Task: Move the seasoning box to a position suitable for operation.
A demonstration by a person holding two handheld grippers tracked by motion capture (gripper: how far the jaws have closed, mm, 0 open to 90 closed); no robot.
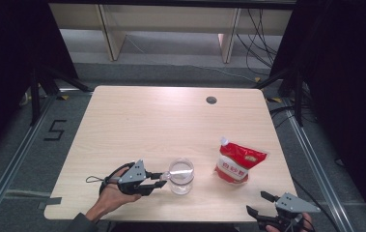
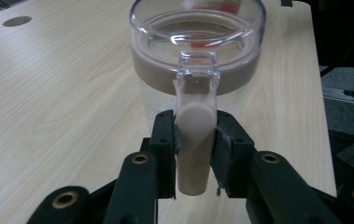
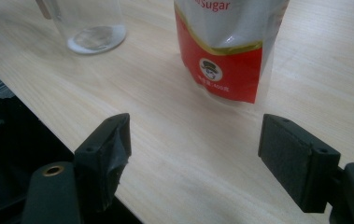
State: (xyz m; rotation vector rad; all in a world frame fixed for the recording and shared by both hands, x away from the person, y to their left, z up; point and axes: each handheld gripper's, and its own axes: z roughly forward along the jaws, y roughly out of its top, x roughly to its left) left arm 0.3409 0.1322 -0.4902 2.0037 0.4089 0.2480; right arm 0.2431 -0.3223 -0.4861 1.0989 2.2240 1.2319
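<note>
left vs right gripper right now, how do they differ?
The left gripper is shut on the jar's beige handle; the right gripper stands wide open with nothing between its jaws. The left gripper is at the clear jar; the right gripper waits at the table's near edge, facing the red sugar bag. Both are hand-held with black jaws.

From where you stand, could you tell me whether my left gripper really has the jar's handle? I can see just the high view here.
Observer: Yes, the left gripper is clamped on the beige handle, both pads pressing its sides.
Operator: Thank you. Is the jar's lid on?
Observer: The clear lid sits on the jar, its tab over the handle top.
Operator: And the right gripper?
Observer: The right gripper is open and holds nothing; it faces the red sugar bag.
</note>
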